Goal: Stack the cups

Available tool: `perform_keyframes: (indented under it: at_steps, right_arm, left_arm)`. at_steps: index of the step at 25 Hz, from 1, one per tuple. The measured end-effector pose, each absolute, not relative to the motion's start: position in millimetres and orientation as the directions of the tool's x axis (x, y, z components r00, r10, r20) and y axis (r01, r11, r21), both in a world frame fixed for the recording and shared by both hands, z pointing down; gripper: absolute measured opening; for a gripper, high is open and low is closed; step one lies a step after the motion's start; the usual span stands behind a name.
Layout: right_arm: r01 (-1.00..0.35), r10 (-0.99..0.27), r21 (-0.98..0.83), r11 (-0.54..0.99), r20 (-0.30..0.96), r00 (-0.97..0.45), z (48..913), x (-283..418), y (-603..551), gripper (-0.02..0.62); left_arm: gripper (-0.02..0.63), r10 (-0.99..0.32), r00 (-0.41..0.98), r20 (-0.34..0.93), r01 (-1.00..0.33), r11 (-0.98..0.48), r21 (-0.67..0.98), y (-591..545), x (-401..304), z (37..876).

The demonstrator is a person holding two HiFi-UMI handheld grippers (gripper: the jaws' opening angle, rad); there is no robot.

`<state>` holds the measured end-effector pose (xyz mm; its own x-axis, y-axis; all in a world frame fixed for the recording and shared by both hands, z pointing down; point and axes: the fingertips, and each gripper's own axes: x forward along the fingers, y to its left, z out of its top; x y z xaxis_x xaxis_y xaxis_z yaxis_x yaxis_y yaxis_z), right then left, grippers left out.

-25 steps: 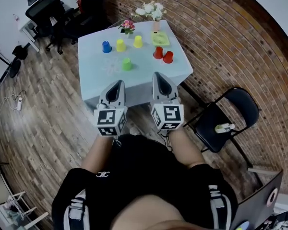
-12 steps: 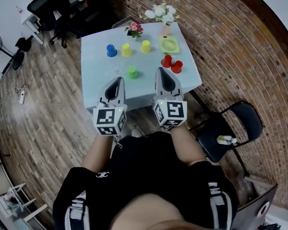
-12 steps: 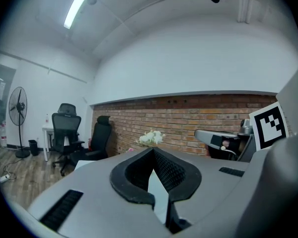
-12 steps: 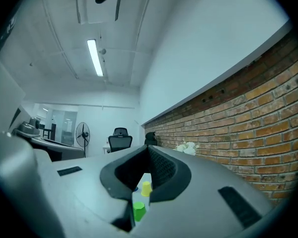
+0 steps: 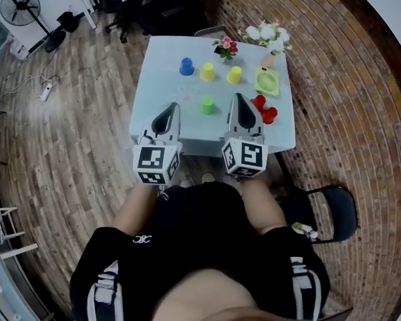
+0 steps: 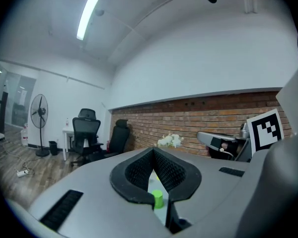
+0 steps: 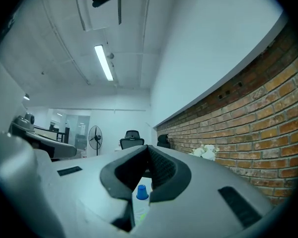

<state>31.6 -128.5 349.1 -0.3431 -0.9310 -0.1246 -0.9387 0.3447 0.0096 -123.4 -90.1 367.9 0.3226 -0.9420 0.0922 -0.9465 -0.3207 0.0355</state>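
While both grippers point out over the near edge of the table, neither has hold of anything. Left gripper (image 6: 153, 150): fingertips meet, pads together, nothing between them. Right gripper (image 7: 148, 147): the same, tips closed on each other, empty. Through the gap below the left gripper's closed tips the green cup (image 6: 158, 199) shows on the table ahead. Through the right gripper's gap, the blue cup (image 7: 142, 192) shows, narrow end up.

Head view: the pale blue table (image 5: 154, 85) carries six cups, none stacked. The green cup stands alone, nearest the person, between the two gripper tips. The red cups (image 5: 258, 103), a pair, stand close against each other just right of the right gripper's tip. In the far row the blue cup is at left, then the left yellow cup (image 5: 207, 71) and the right yellow cup (image 5: 234, 75), each apart from the next. A yellow-green desk fan (image 5: 266, 81) lies just beyond the red pair. Pink flowers (image 5: 226, 47) and white flowers (image 5: 267, 33) sit at the far edge. A black folding chair (image 5: 331, 209) stands by the brick wall at right, and a pedestal fan (image 5: 19, 5) stands far left on the wood floor.
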Motion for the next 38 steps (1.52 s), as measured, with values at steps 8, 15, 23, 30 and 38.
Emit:
perform_keyframes:
  at_steps: [8,15,23,30,38]
  right_arm:
    - [-0.906,-0.896,0.014,0.423,-0.139,-0.421,344,28,-152,0.002]
    - [-0.830,-0.824,-0.071,0.553,-0.190,-0.533,340,12,-169,0.325]
    - [-0.831,-0.827,-0.027,0.556,-0.118,-0.550,367,-14,-201,0.497]
    - [-0.823,-0.815,-0.038,0.566,0.123,-0.566,473,-41,-232,0.491]
    - [-0.821,-0.727,-0.055,0.569,0.433,-0.533,610,-44,-228,0.472]
  left_arm:
    - [0.003,-0.965,0.244,0.096,-0.970,-0.242,0.031,-99,-124,363]
    - [0.003,-0.976,0.202,0.080,-0.979,-0.202,0.010,-113,-125,358]
    - [0.003,-0.986,0.147,0.084,-0.989,-0.148,-0.003,-120,-145,359]
    - [0.003,-0.988,0.113,0.109,-0.994,-0.113,0.000,-117,-155,370]
    - [0.003,-0.984,0.092,0.154,-0.996,-0.092,0.007,-105,-161,387]
